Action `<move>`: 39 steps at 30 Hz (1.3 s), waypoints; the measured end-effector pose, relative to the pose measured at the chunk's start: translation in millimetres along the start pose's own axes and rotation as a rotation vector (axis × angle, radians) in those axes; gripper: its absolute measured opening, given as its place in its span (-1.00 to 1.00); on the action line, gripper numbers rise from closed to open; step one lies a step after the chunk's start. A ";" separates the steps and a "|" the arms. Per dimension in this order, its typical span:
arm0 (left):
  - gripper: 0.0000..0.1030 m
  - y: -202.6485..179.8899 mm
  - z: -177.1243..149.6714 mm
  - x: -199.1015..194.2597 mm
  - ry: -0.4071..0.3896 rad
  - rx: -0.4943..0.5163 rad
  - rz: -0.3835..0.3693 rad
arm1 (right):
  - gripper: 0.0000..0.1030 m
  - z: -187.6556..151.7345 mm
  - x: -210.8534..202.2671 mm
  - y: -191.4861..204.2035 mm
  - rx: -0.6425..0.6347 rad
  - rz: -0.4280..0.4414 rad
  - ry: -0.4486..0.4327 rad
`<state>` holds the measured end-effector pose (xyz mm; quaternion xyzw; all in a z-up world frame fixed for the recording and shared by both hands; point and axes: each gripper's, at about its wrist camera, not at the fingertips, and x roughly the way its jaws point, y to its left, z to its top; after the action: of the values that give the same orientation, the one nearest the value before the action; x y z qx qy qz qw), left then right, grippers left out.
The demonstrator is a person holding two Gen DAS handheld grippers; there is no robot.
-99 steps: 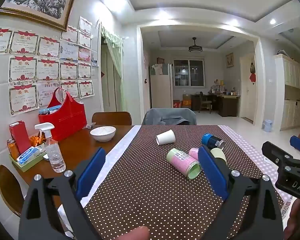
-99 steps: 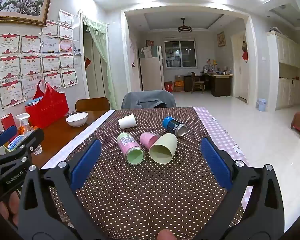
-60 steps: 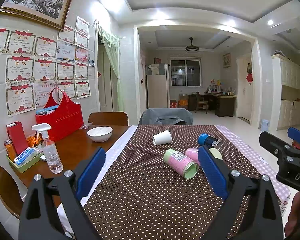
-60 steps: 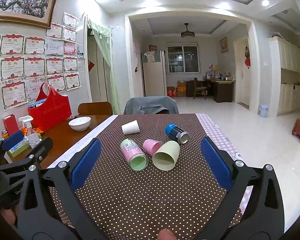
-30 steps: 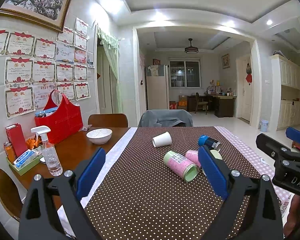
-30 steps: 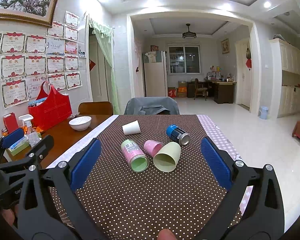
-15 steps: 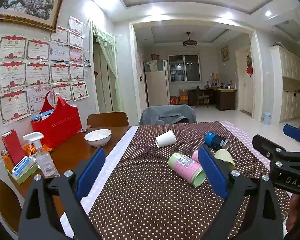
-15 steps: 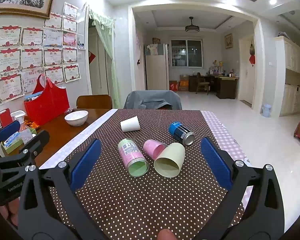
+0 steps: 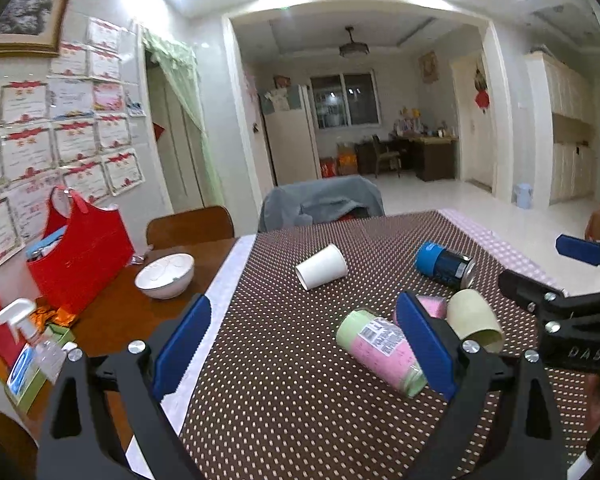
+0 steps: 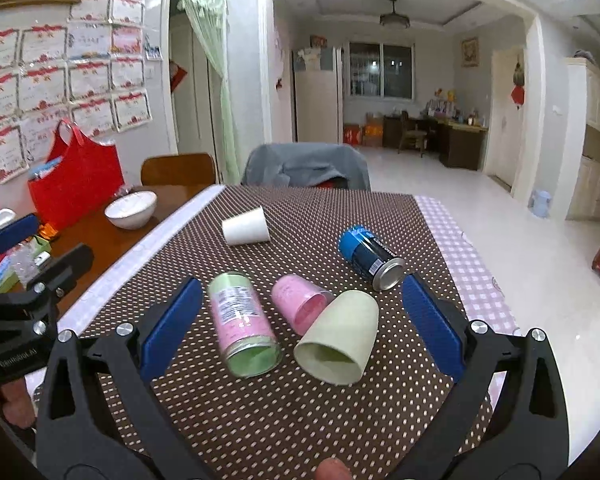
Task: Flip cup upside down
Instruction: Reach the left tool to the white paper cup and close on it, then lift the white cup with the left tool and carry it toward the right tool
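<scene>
Near the middle of the table [image 10: 260, 420], on a brown dotted cloth, a pale green cup [image 10: 337, 345] lies on its side, its mouth facing the near edge. A pink cup [image 10: 300, 300] touches it, a pink and green canister [image 10: 242, 320] lies just beside, and a blue can [image 10: 370, 258] and white paper cup [image 10: 245, 227] lie toward the far edge. The right hand-held gripper [image 10: 298, 326] hovers with fingers spread wide, empty. The left hand-held gripper [image 9: 302, 346] is likewise spread and empty, toward the left edge.
</scene>
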<state>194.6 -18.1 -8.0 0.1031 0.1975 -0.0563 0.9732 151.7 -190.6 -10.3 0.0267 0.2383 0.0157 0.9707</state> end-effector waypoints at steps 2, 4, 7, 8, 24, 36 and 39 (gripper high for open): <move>0.79 4.3 5.6 21.5 0.028 0.010 -0.011 | 0.90 5.6 20.1 -6.9 0.009 0.003 0.036; 0.79 10.1 11.1 47.5 0.063 0.017 -0.025 | 0.90 11.1 40.1 -12.0 0.012 0.005 0.075; 0.79 15.9 17.9 90.8 0.119 0.045 -0.037 | 0.90 19.0 68.0 -18.0 0.012 0.006 0.124; 0.79 17.3 19.3 103.1 0.136 0.056 -0.046 | 0.90 21.5 76.4 -19.1 0.010 0.007 0.138; 0.79 2.8 26.3 331.9 0.451 0.355 -0.336 | 0.90 39.9 181.9 -34.2 0.011 0.038 0.315; 0.61 -18.1 21.4 414.5 0.611 0.415 -0.442 | 0.90 38.3 206.4 -48.2 0.022 0.041 0.339; 0.21 -17.4 19.8 424.6 0.643 0.394 -0.431 | 0.90 36.5 203.9 -49.8 0.029 0.038 0.338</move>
<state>588.2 -68.6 -161.4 0.2555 0.4933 -0.2596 0.7899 350.2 -233.1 -75.1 0.0420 0.3978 0.0351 0.9158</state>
